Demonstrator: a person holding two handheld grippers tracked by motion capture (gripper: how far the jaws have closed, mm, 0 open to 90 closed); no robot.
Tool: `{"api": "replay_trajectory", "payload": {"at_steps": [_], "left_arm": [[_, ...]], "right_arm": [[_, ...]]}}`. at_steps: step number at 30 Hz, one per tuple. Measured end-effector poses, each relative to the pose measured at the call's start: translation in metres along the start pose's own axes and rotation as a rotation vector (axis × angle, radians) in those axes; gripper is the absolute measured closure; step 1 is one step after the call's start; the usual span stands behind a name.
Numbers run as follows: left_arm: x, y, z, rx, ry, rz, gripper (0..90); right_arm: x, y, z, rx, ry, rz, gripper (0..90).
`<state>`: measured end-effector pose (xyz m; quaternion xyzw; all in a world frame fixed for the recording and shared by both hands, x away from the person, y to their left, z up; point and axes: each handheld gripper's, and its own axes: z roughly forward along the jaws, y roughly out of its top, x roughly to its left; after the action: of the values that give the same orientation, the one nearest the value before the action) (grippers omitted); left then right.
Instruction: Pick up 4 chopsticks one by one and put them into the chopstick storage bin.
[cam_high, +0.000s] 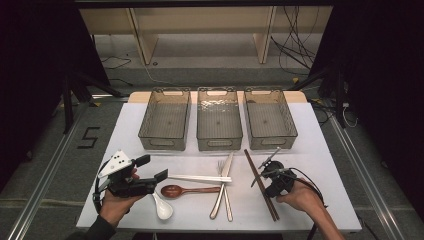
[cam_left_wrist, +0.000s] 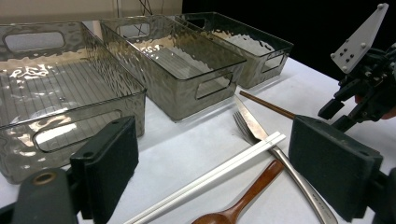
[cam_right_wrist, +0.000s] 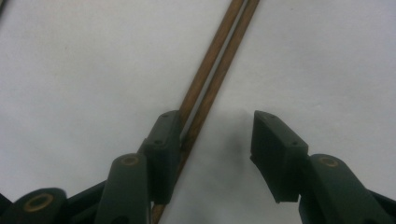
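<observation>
Hovering over the brown chopsticks (cam_right_wrist: 212, 79), the right gripper (cam_right_wrist: 217, 140) has its jaws spread apart, nothing clamped; in the right gripper view the pair runs just inside the left jaw, beside its pad, with bare white table (cam_right_wrist: 70, 70) between the sticks and the other jaw. High view: the brown chopsticks (cam_high: 261, 184) lie diagonally on the right part of the table (cam_high: 330, 200), upper end near the front wall of the right bin (cam_high: 270, 120), lower end near the table's front edge. Open sheet lies to their right, out to the table's right edge. The left gripper (cam_high: 150, 176), held in the left hand (cam_high: 117, 200) at the table's left edge, is also released, jaws wide and empty. Its own view looks across the white chopsticks (cam_left_wrist: 210, 175), the wooden spoon (cam_left_wrist: 243, 200), the fork (cam_left_wrist: 245, 128) and the knife (cam_left_wrist: 280, 161), with the right gripper (cam_left_wrist: 338, 114) farther off. Cutlery crowds the middle: white chopsticks (cam_high: 200, 178) lie crosswise, wooden spoon (cam_high: 187, 190) just below them, white spoon (cam_high: 162, 206) near the left hand, fork (cam_high: 224, 190) and knife (cam_high: 222, 185) crossing. A clear strip separates the knife from the brown chopsticks. Three bins stand side by side at the back: left bin (cam_high: 165, 120), middle bin (cam_high: 219, 120), right bin.
</observation>
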<state>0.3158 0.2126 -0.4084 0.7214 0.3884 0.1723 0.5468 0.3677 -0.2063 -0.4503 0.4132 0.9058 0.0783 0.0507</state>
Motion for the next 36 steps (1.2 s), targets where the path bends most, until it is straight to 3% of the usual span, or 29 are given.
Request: {"api": "replay_trajectory", "payload": {"at_steps": [8,20,27,36], "left_arm": [[0.0,0.0,0.0,0.001,0.0,0.002,15.4],[0.001,0.0,0.0,0.0,0.001,0.004,15.4],[0.001,-0.001,0.001,0.003,-0.001,0.003,15.4],[0.001,0.0,0.001,0.002,-0.003,0.003,15.4]], "right_arm": [[-0.001,-0.002,0.002,0.039,-0.047,-0.017,55.8],[-0.01,-0.003,0.002,0.074,0.008,-0.024,73.5],[-0.022,-0.006,0.001,0.084,0.023,0.024,83.2],[-0.028,-0.005,0.001,0.088,0.051,0.065,84.7]]}}
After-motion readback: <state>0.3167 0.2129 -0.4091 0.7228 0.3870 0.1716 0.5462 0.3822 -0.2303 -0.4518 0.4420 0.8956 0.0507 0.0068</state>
